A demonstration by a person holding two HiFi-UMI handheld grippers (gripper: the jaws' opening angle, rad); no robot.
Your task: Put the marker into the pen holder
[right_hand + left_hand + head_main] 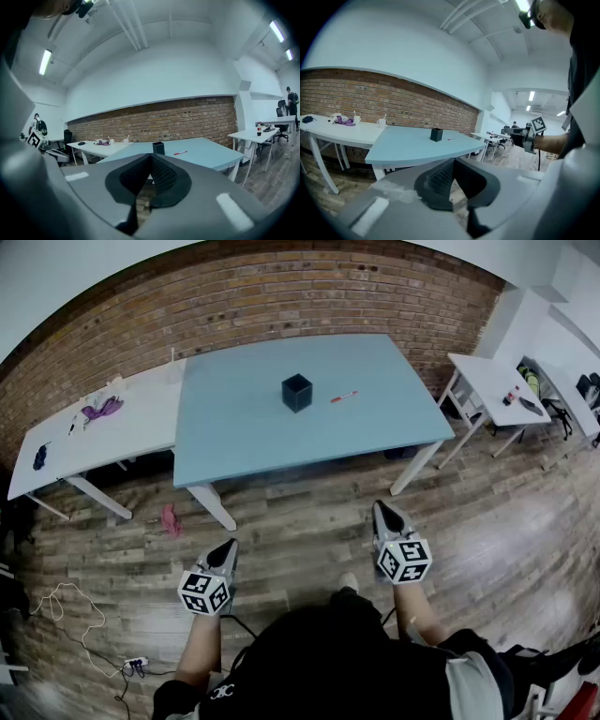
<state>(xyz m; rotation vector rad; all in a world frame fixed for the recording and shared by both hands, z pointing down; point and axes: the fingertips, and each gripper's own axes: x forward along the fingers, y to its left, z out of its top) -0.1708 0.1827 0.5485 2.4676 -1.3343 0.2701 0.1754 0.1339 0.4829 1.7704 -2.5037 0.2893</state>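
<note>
On the blue table [262,446] ahead, the red marker [343,397] lies flat just right of the black holder [296,392], apart from it, so the task is not yet begun. We stand well back on the floor [300,521], left gripper [228,547] and right gripper [382,509] held low, jaws pressed together on nothing, likely because the marker is out of reach.

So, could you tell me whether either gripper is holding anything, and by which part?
Nothing is held: the left gripper and the right gripper are both shut and empty; the marker lies on the blue table.
</note>
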